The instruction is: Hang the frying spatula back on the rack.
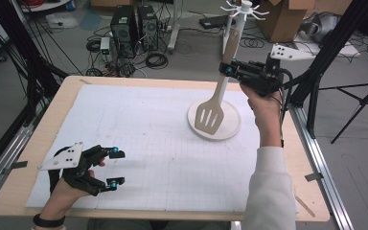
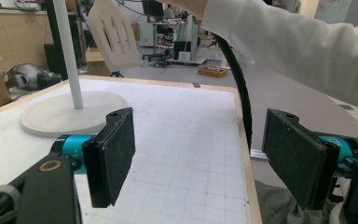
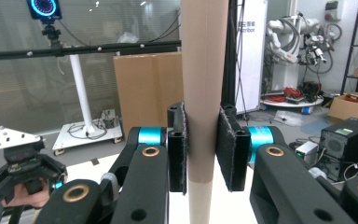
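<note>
Grip: right gripper [image 1: 226, 68] pinches the handle of the wooden spatula [image 1: 214, 108], pads pressed on both flat sides, as the right gripper view shows
Spatula: lifted, blade hanging below the jaws over the white round base [image 1: 230, 132] of the utensil stand [image 1: 242, 8]
Left gripper [image 1: 116, 167]: spread, nothing between the pads, resting low near the table's front edge, well apart from the spatula
Progress: pick-up done; judged left to do is raising the handle end to a stand hook and hanging it

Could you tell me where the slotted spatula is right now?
In the high view the spatula hangs at the table's right, its handle clamped in the right gripper, its blade over the white stand base.
</note>
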### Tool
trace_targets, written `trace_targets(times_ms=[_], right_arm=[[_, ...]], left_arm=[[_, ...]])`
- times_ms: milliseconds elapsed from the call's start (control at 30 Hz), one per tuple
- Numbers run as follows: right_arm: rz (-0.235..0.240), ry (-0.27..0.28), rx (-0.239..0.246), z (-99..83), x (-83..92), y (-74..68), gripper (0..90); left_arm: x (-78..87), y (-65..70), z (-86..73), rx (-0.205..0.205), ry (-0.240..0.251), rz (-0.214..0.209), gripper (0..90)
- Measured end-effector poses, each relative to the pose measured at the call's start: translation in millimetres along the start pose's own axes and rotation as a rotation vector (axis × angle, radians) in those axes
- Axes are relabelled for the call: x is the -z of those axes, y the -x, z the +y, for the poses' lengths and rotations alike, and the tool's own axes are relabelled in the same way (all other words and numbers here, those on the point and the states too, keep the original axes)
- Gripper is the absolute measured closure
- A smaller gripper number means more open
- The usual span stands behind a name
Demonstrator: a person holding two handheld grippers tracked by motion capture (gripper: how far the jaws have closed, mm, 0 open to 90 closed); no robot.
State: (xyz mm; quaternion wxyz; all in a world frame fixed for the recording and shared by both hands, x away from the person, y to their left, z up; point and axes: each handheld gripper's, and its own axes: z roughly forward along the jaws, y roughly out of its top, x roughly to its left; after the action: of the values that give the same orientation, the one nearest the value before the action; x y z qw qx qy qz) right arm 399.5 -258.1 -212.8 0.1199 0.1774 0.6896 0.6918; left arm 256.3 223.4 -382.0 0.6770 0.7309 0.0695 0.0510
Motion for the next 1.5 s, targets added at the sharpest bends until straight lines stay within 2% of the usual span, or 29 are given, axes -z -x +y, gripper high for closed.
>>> trace_targets(times_ms=[500,667,767,967,1067,1367,1500], right_arm=[[-0.002,0.005,-0.039,10.2,5.3,27.0,75.7],[0.015,0.018,-0.066,8.4,5.3,33.4,75.7],[0.012,0.005,-0.071,6.1,4.2,37.3,75.7],[0.018,0.025,-0.072,5.3,5.1,41.8,75.7],[0.016,0.018,-0.083,6.1,5.1,44.4,75.7],[-0.021,0.005,-0.100,4.8,2.7,49.8,75.6],[-0.053,-0.001,-0.095,4.6,1.7,50.9,75.6]], left_arm=[[2.4,-2.3,-3.7,0.018,-0.007,0.018,25.6],[3.8,-1.0,-4.6,0.019,-0.009,0.021,25.6],[5.1,0.6,-4.4,0.019,-0.010,0.024,25.7],[8.6,2.1,-4.5,0.023,-0.009,0.036,25.9],[8.1,2.5,-6.0,0.029,-0.013,0.038,25.9],[5.9,2.4,-8.3,0.030,-0.023,0.030,25.9],[5.3,2.2,-8.3,0.030,-0.021,0.027,26.0]])
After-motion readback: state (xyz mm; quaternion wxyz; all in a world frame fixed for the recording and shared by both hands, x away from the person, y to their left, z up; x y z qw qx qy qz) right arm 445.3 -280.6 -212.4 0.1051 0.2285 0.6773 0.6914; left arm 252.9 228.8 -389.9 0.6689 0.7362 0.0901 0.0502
